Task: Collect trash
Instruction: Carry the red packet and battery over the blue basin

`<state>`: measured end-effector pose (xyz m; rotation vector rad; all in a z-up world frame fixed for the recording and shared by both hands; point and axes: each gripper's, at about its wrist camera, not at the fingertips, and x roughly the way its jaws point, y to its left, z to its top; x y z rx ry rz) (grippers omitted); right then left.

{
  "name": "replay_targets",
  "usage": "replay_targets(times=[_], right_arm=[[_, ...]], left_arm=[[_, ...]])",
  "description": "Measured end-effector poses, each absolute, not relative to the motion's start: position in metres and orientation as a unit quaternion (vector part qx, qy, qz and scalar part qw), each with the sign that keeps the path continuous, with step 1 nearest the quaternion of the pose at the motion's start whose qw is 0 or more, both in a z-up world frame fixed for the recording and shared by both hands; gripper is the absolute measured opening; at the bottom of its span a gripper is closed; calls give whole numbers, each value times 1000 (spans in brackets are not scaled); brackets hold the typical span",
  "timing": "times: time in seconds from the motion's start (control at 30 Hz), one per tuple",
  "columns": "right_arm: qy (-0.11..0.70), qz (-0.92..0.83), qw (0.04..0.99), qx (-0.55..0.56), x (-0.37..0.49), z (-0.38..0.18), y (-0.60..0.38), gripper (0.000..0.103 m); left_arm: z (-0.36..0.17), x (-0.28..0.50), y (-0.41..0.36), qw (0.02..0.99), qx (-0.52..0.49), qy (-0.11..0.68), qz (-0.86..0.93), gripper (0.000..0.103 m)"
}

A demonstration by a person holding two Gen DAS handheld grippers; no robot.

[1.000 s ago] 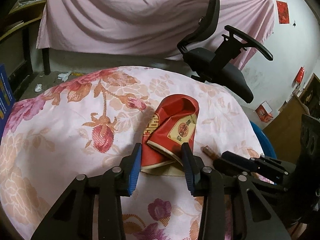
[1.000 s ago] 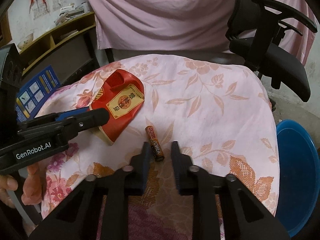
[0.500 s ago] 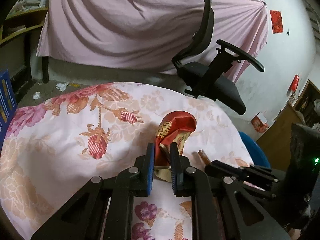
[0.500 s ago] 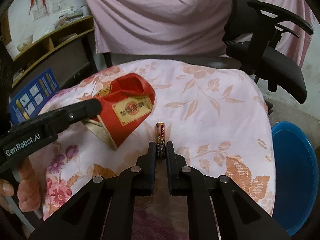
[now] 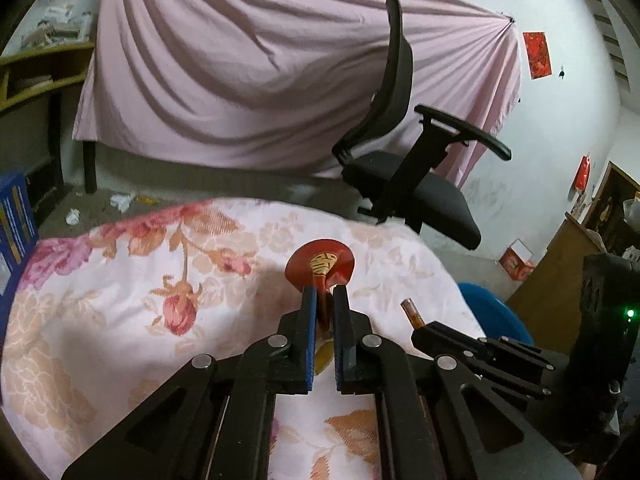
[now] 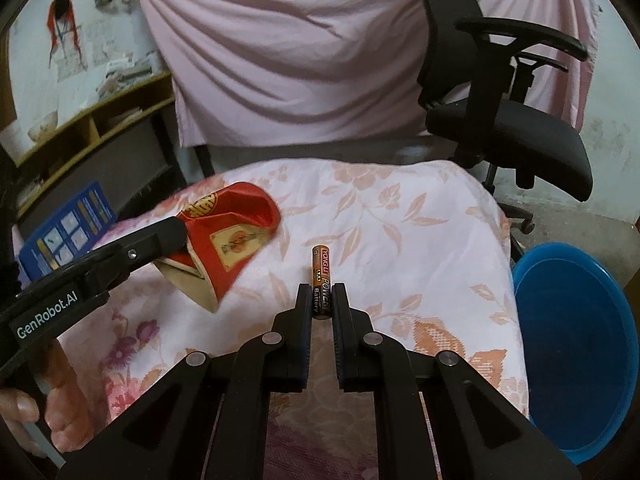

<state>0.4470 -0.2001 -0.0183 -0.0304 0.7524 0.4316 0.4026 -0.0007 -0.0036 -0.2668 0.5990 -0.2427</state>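
A crushed red paper cup (image 5: 320,264) with a gold emblem is pinched at its rim between the pads of my left gripper (image 5: 325,292). The jaws are closing on it. The right wrist view shows the cup (image 6: 228,232) held tilted, just above the floral cloth (image 6: 400,240), at the tip of my left gripper (image 6: 178,230). My right gripper (image 6: 322,290) is shut on the near end of a brown-and-orange battery (image 6: 321,270). The battery's far end sticks out ahead. From the left wrist view the battery (image 5: 413,312) pokes up from my right gripper (image 5: 420,330).
A blue plastic basin (image 6: 576,340) sits on the floor off the table's right edge. A black office chair (image 6: 508,120) stands beyond the table before a pink sheet. A blue box (image 6: 68,224) is at the left. A person's hand (image 6: 60,420) grips the left tool.
My left gripper closed on the red cup and raised it off the cloth. My right gripper closed on the battery, which lay loose between its fingers a second ago.
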Motion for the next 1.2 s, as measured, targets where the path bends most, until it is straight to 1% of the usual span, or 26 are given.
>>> replay_targets(times=[0.5,0.77,0.97,1.2], right_arm=[[248,184,950,43,423,11,-230,8],[148,150,976,58,402,39,-262,8],[87,114,988,61,388,58,-291,8],[52,69,994,63,377,68,-320,8]], left_arm=[[28,385,-27,959,-139,206,-135,5],[41,379,-43,963,-143,170,-155,5],[57,374,-69,961,-143,145,-187,5],[76,365,-108,955,-146,114,-231,5]])
